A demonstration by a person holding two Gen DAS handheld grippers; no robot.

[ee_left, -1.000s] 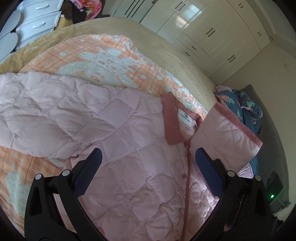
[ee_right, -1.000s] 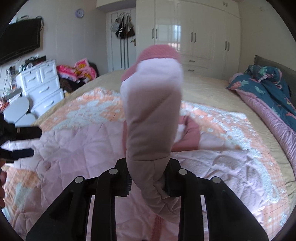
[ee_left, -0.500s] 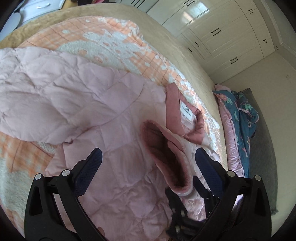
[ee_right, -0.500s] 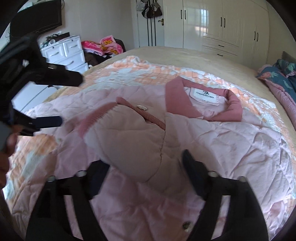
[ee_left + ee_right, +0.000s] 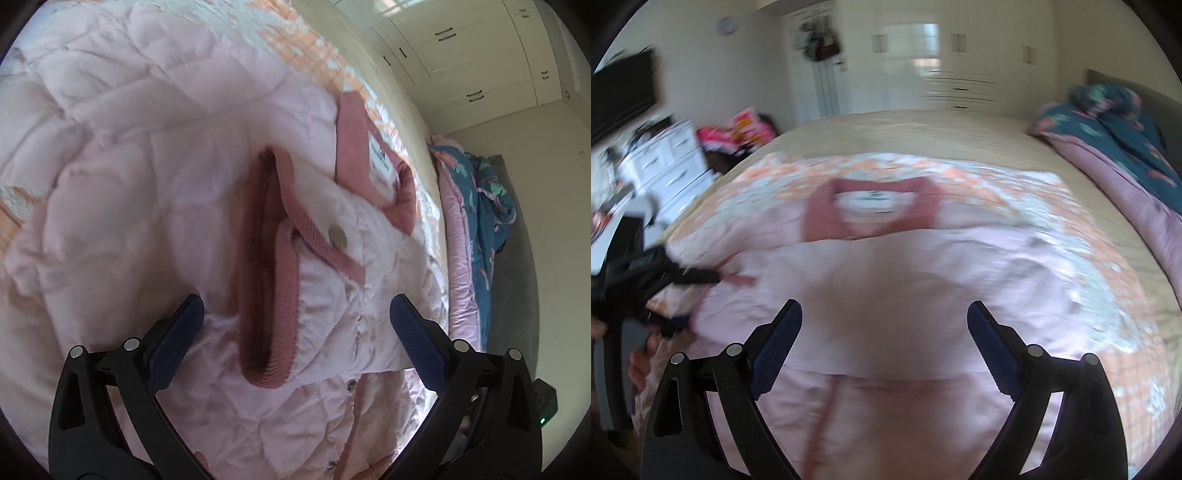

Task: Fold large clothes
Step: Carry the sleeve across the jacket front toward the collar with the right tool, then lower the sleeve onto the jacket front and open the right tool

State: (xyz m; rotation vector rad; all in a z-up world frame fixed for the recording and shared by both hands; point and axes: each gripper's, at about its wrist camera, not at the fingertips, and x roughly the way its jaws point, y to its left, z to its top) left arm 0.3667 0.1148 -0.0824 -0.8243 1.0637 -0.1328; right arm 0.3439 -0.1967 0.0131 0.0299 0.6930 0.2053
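Observation:
A pale pink quilted jacket [image 5: 923, 266] lies spread on the bed, its darker pink collar [image 5: 871, 212] at the far end. One sleeve is folded across its front, and the ribbed cuff [image 5: 269, 266] gapes just ahead of my left gripper [image 5: 295, 314]. That gripper is open, low over the cuff, its pads not pressing on cloth. In the blurred right wrist view my right gripper [image 5: 884, 314] hovers above the folded sleeve, jaws wide and still opening, with nothing between them. The left gripper [image 5: 698, 299] shows at the left edge there, held by a hand.
An orange and white patterned blanket [image 5: 1034, 199] lies under the jacket. A teal floral duvet [image 5: 1115, 122] is bunched at the bed's right side. White drawers [image 5: 665, 158] and a clothes pile [image 5: 738, 129] stand at the left, and wardrobes [image 5: 960, 74] line the far wall.
My right gripper let go of the raised sleeve, opened and drew back; the sleeve now lies across the jacket front. My left gripper sank closer to the cuff.

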